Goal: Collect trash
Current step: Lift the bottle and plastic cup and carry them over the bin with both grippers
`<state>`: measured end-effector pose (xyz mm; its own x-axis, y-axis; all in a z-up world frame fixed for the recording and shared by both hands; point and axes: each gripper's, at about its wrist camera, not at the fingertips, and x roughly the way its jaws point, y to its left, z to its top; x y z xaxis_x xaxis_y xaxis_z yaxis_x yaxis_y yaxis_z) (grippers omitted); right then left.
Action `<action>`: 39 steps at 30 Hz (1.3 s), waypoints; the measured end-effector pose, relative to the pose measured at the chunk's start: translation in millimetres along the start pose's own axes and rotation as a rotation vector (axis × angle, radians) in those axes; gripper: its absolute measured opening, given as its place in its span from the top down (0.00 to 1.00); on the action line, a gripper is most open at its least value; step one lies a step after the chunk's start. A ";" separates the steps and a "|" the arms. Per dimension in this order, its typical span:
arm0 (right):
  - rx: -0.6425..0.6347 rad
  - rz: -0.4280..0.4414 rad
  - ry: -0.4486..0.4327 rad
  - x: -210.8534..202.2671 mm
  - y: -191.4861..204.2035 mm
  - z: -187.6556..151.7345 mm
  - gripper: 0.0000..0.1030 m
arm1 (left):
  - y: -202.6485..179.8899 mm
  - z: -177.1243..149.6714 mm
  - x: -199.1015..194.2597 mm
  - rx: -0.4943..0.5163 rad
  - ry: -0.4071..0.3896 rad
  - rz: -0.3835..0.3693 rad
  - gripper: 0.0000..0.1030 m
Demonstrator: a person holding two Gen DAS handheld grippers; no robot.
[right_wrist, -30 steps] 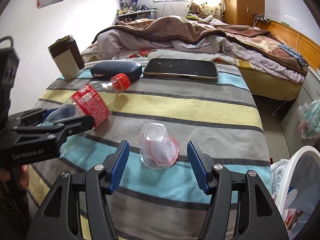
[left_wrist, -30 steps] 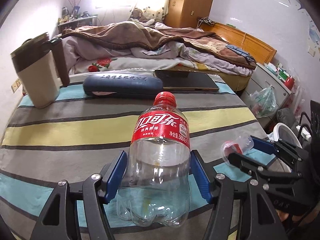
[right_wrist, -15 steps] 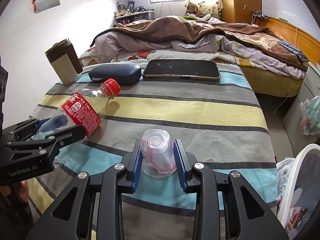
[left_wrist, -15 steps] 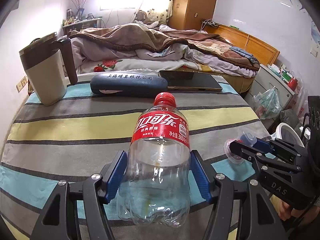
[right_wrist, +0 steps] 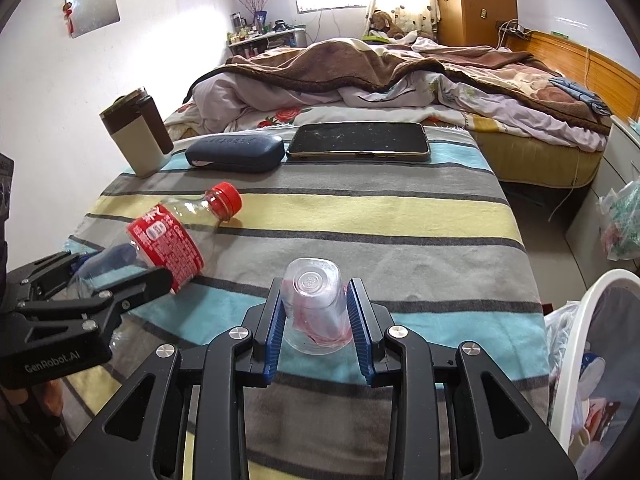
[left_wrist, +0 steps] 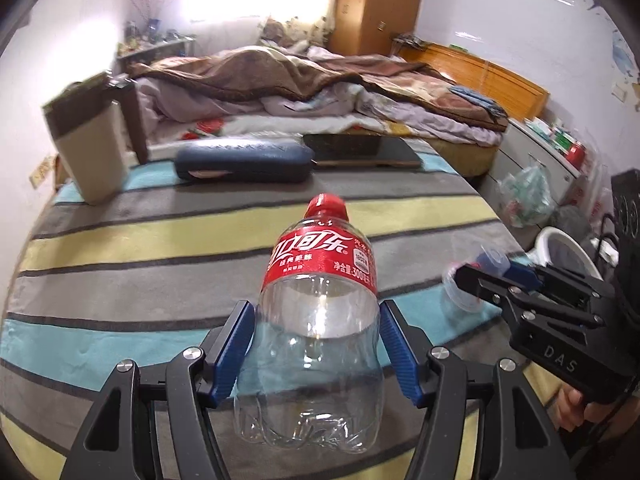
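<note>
Glossy clear plastic bottle (left_wrist: 316, 336) and cup (right_wrist: 316, 308); matt woven striped cloth (right_wrist: 360, 216).

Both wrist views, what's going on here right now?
Trash pickup off the striped table. The left gripper has its jaws around the empty cola bottle. The right gripper is shut on the clear plastic cup. A white bin waits at the right.

A: Far edge of the striped cloth-covered surface (right_wrist: 400, 220)?

B: Beige-and-brown lidded mug (right_wrist: 136, 136); dark blue oblong glasses case (right_wrist: 236, 153) beside it; black flat tablet (right_wrist: 360, 141) touching the case's right end.

A: Beyond?

B: Bed under a rumpled brown blanket (right_wrist: 360, 64); wooden wardrobe (right_wrist: 472, 0).
</note>
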<state>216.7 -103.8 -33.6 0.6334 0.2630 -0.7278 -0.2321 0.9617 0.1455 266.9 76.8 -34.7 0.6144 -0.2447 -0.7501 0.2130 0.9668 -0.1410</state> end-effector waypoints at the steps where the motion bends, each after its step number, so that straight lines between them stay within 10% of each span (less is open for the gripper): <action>1: 0.000 -0.002 -0.001 -0.4 0.5 -0.1 0.68 | -1.0 0.2 2.3 0.001 0.019 -0.012 0.38; 12: 0.034 0.009 -0.008 -2.3 -8.2 -1.3 0.68 | -8.5 17.5 26.5 0.013 0.087 0.007 0.38; 39: 0.074 -0.012 -0.110 -60.4 -26.7 -14.5 0.68 | -63.7 -2.8 -46.8 0.055 -0.058 -0.005 0.39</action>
<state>174.0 -146.5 -3.3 0.7140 0.2542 -0.6524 -0.1717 0.9669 0.1889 222.4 26.9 7.6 0.6557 -0.2553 -0.7106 0.2565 0.9604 -0.1083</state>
